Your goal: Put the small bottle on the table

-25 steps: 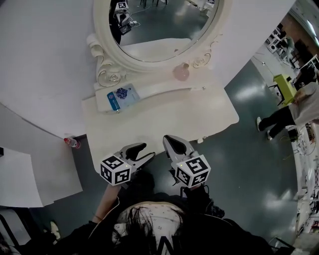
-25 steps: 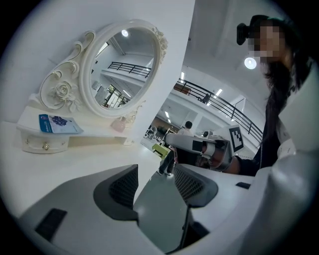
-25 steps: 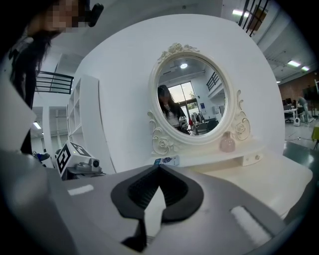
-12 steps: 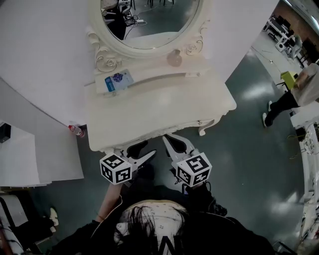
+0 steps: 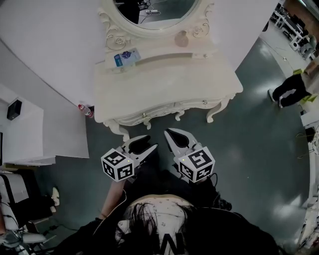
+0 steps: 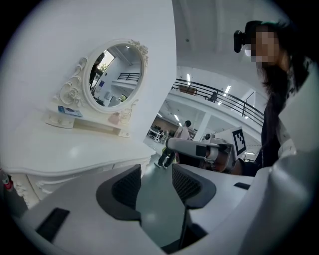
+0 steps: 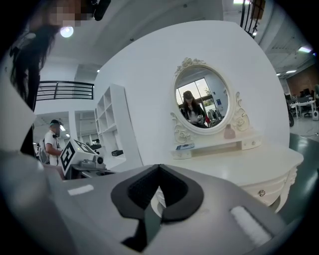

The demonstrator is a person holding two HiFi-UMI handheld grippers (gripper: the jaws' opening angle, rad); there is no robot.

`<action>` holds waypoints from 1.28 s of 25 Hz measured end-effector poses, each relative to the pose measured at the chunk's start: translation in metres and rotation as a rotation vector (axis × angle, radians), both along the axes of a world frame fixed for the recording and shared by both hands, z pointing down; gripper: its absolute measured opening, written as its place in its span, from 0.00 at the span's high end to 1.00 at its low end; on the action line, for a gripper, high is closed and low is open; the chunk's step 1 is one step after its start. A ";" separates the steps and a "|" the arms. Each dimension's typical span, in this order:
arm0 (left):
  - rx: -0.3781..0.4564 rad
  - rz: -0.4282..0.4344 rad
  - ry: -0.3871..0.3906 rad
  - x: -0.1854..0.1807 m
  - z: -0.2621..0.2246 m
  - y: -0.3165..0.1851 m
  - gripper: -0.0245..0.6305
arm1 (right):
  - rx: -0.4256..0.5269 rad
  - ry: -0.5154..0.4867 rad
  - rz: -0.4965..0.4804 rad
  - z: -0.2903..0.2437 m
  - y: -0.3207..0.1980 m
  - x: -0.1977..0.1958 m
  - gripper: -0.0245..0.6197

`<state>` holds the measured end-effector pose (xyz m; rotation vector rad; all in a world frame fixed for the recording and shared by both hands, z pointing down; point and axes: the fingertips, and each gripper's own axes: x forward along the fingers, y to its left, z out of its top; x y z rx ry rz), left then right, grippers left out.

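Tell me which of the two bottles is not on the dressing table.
The red-capped bottle: it sits low beside the table, at its left end. The pink bottle stands on the table's shelf under the mirror.

oval mirror [image 5: 156,11], blue packet [image 5: 125,57] beside it

Count's in: left gripper [image 5: 149,142], right gripper [image 5: 170,133], that's two; one table [image 5: 164,87], one mirror [image 5: 160,9], one small bottle [image 5: 181,39], one blue packet [image 5: 125,57].

— We've got the mirror [image 5: 159,12] at the back of the bench [image 5: 164,94], the small bottle [image 5: 181,39] on the ledge [image 5: 164,55] just under it.
— And we see a packet [image 5: 124,57] further left on that ledge, another bottle [image 5: 85,109] down on the floor [image 5: 259,124] beside the bench's left end.
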<state>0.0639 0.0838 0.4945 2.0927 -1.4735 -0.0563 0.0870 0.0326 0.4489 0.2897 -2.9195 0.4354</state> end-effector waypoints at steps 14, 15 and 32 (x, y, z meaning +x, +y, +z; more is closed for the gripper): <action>-0.003 -0.136 -0.027 0.011 -0.007 0.065 0.79 | 0.060 -0.017 -0.112 -0.014 0.070 0.010 0.95; -0.002 -0.143 -0.029 0.011 -0.008 0.068 0.80 | 0.068 -0.019 -0.124 -0.015 0.074 0.009 0.95; 0.010 -0.182 -0.022 0.006 -0.010 0.091 0.80 | 0.129 0.008 -0.214 -0.016 0.104 0.001 0.95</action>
